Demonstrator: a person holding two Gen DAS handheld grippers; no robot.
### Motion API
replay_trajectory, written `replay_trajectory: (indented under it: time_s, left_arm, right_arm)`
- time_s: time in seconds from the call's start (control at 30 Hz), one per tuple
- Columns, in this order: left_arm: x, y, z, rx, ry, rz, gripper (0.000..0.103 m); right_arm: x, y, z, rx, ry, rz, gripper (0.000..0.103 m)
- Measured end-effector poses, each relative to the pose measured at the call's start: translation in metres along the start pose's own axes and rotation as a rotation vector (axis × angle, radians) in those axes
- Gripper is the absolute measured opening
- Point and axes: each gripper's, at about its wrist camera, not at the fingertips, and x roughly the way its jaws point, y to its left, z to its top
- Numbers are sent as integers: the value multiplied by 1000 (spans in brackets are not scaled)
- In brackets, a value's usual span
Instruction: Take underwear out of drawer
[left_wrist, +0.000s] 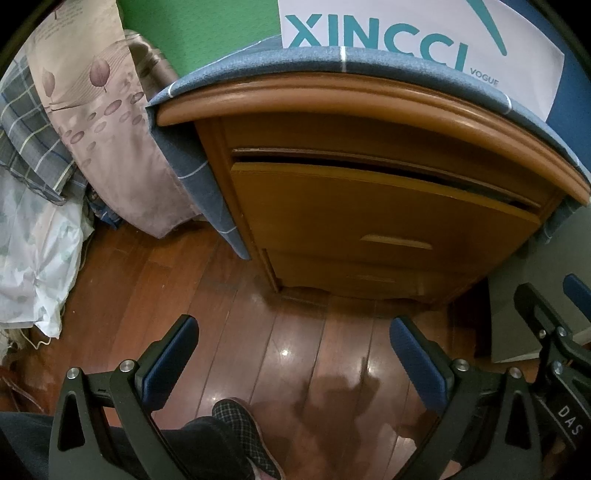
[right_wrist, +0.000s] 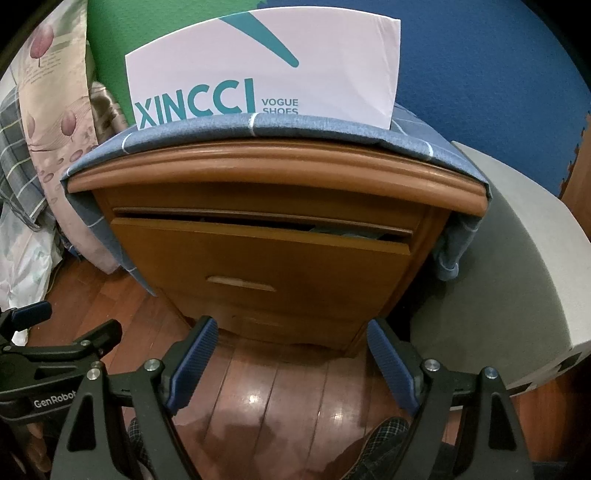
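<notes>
Facing a wooden nightstand (right_wrist: 258, 266), both grippers hang above bare wooden floor (right_wrist: 266, 391), well short of it. The left gripper (left_wrist: 293, 354) has its fingers spread wide, holding nothing; the right gripper (right_wrist: 290, 354) likewise. The top drawer (right_wrist: 255, 254) stands slightly pulled out, a narrow dark gap along its upper edge, wider toward the right, where blue-green fabric (right_wrist: 351, 233) shows inside; whether this is the underwear cannot be told. A blue cloth (right_wrist: 280, 125) drapes the top. Bedding (left_wrist: 103, 140) crowds the left side; a grey panel (right_wrist: 517, 280) flanks the right.
</notes>
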Motion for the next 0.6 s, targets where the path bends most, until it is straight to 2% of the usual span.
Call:
replay_trajectory:
  time_s: [0.6]
  left_arm:
    - [1, 0, -3, -2, -7, 4, 103]
  right_arm:
    - [1, 1, 1, 0, 8, -2, 85]
